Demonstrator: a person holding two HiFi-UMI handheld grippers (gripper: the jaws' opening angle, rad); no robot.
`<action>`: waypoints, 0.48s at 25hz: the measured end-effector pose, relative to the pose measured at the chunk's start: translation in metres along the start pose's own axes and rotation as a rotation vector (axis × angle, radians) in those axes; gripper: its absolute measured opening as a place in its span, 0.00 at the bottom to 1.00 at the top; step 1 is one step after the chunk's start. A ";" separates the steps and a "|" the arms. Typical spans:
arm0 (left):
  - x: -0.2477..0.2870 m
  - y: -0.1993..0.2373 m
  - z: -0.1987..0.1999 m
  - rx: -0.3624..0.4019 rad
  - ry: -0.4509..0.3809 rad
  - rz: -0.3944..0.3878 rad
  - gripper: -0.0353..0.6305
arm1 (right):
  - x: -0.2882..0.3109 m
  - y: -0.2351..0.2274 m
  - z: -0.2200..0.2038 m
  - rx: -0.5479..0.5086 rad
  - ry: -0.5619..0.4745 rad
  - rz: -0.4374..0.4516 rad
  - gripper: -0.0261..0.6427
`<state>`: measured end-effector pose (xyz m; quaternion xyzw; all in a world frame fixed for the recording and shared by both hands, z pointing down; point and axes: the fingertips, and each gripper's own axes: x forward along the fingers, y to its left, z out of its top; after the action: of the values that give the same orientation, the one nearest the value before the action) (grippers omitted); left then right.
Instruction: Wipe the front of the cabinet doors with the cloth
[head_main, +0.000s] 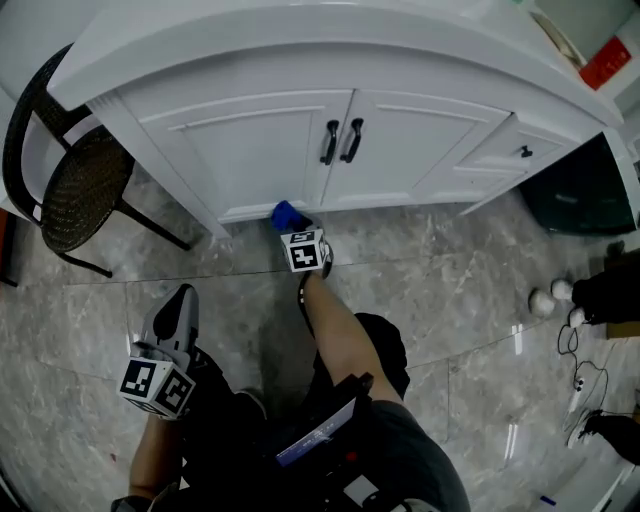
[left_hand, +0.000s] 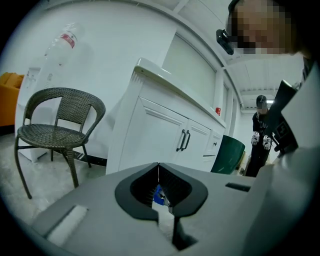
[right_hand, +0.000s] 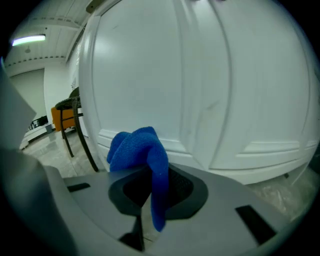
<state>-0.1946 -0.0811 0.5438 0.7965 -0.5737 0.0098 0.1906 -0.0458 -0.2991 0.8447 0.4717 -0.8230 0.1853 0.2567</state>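
Observation:
A white cabinet has two doors (head_main: 270, 150) with black handles (head_main: 341, 141) at the middle. My right gripper (head_main: 296, 232) is shut on a blue cloth (head_main: 288, 214) and holds it at the bottom edge of the left door. In the right gripper view the cloth (right_hand: 142, 152) bulges above the jaws, close to the left door panel (right_hand: 150, 90), and a strip hangs down between them. My left gripper (head_main: 181, 305) is low over the floor, away from the cabinet, its jaws shut and empty. In the left gripper view the cabinet doors (left_hand: 170, 137) stand ahead.
A dark wicker chair (head_main: 75, 180) stands left of the cabinet; it also shows in the left gripper view (left_hand: 55, 127). A dark green bin (head_main: 585, 190) sits at the cabinet's right end. A drawer with a small knob (head_main: 524, 152) is right of the doors. Another person (left_hand: 260, 132) stands far right.

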 end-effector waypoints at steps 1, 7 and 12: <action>0.005 -0.005 0.000 0.003 -0.003 -0.017 0.06 | -0.006 -0.016 -0.003 0.017 0.008 -0.032 0.11; 0.030 -0.035 -0.004 0.014 0.018 -0.109 0.06 | -0.050 -0.104 -0.013 0.280 -0.037 -0.201 0.11; 0.040 -0.045 -0.002 0.014 0.014 -0.138 0.06 | -0.078 -0.130 -0.021 0.386 -0.068 -0.238 0.11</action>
<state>-0.1394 -0.1048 0.5419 0.8354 -0.5161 0.0064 0.1892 0.1055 -0.2981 0.8230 0.6118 -0.7190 0.2915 0.1540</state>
